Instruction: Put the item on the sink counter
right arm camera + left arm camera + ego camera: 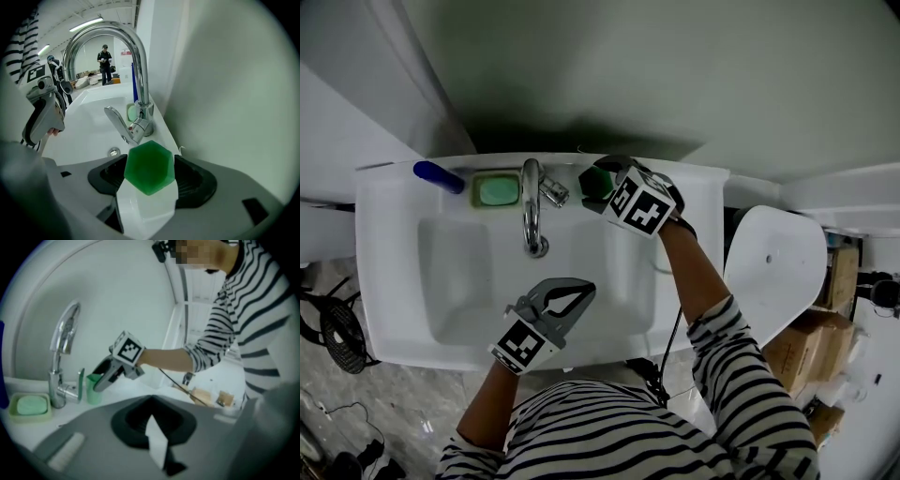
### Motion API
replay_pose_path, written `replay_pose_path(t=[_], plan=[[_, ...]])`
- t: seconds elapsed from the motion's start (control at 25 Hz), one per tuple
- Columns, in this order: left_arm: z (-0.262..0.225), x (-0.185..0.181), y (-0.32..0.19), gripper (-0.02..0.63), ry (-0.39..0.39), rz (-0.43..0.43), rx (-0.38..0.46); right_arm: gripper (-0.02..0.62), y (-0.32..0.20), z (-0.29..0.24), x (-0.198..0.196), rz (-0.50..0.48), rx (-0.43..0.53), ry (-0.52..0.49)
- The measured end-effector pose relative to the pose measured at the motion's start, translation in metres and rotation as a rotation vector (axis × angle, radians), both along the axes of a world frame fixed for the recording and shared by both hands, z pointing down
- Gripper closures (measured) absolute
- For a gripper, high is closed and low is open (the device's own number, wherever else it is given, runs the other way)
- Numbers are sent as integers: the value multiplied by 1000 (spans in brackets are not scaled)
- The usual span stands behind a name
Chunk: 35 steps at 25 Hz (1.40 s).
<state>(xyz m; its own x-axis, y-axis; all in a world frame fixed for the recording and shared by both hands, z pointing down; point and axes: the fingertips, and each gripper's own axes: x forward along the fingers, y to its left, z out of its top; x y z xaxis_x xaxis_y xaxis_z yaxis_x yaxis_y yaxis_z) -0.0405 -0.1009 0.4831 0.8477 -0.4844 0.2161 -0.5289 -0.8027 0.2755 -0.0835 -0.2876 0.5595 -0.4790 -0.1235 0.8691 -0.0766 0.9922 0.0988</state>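
Fingers (193,182), right gripper (150,177): clamped either side of green cup (149,164) | left gripper (572,298): closed, empty

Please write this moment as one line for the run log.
right gripper: shut on green cup | cup: by faucet, at sink counter | left gripper: shut, empty, over basin
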Motion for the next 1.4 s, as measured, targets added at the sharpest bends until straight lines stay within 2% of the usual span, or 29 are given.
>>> replay_pose_path(t=[0.28, 0.56, 0.8, 1.04, 1.2, 1.4], plan=[[5, 7, 1, 600, -9, 21, -8, 282, 2, -1, 3, 7, 4, -36], [2, 19, 7, 600, -12, 49, 1, 282, 10, -47, 26, 40, 50, -126], [0, 38, 10, 600, -7, 78, 8, 282, 32, -72, 93, 125, 102, -109], [1, 68, 16, 600, -11, 137, 15, 284, 59, -59, 165, 239, 74, -63], [2, 88, 20, 600, -13, 170, 15, 284, 79, -48, 213, 365, 57, -52], [-1, 114, 27, 600, -10, 212, 18, 291, 123, -29, 273, 545, -15, -35]])
